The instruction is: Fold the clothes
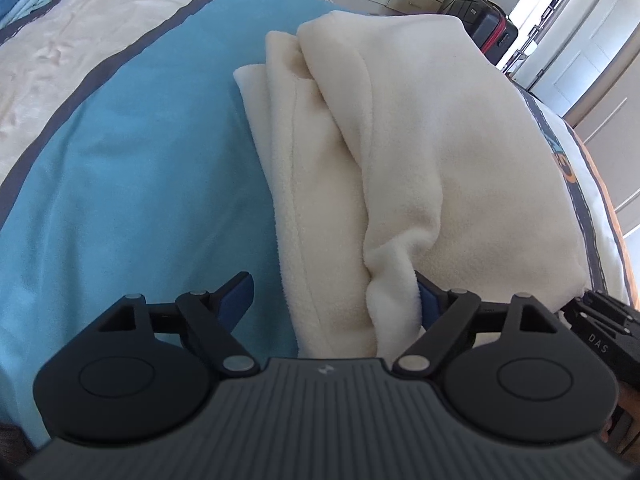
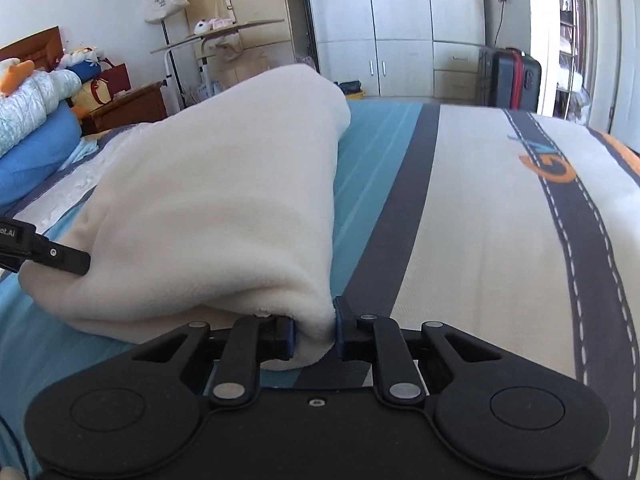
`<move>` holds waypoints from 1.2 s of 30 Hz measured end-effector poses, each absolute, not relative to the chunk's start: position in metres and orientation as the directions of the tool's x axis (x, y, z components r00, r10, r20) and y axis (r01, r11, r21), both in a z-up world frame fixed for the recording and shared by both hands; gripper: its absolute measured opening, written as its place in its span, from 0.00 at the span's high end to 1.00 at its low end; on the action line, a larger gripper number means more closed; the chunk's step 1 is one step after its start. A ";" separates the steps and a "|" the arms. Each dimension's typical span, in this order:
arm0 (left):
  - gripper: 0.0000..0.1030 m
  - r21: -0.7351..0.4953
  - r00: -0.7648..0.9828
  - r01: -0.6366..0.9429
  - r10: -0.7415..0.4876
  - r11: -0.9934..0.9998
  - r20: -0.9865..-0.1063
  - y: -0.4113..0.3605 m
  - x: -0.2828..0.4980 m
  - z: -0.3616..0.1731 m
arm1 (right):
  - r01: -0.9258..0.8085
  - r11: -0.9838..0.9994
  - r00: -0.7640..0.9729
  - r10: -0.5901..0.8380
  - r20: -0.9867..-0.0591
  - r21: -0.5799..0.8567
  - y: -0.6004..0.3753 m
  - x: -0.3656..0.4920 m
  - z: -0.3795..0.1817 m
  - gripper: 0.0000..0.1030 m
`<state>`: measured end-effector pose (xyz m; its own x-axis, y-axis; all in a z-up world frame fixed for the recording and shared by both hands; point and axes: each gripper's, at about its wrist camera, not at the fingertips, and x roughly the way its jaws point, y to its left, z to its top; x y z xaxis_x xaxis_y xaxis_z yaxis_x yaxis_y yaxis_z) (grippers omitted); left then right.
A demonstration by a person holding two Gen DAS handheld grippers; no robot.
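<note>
Pinching the near right corner of the cream fleece garment (image 2: 224,200), the right gripper (image 2: 314,330) holds the layers together, probably to carry the fold. The left gripper (image 1: 336,304) stands spread around the near left edge, unpressed. Both rest on the striped bedspread (image 2: 480,220).

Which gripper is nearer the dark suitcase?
Right. The right gripper pinches the cream fleece on the suitcase side; the left gripper stands open farther away.

The bed (image 2: 460,200) wears a striped cover of blue, cream and dark bands, and on its blue band lies the folded cream fleece (image 2: 224,200).
</note>
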<state>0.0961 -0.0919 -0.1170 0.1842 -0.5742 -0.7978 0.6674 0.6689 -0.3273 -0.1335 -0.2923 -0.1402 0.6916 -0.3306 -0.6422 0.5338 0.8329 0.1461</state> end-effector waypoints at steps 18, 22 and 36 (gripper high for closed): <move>0.12 -0.321 0.356 0.465 -0.506 0.825 -0.786 -0.050 0.103 -0.096 | 0.537 0.753 0.689 -0.130 -0.713 0.381 -0.326 -0.170 -0.124 0.38; 0.13 -0.303 0.443 0.410 -0.478 0.861 -0.758 -0.043 0.099 -0.088 | 0.531 0.698 0.749 -0.122 -0.651 0.481 -0.338 -0.184 -0.113 0.35; 0.12 -0.596 0.140 0.247 -0.637 0.764 -0.758 -0.029 0.130 -0.137 | 0.399 0.424 0.880 0.070 -0.469 0.813 -0.384 -0.161 -0.154 0.31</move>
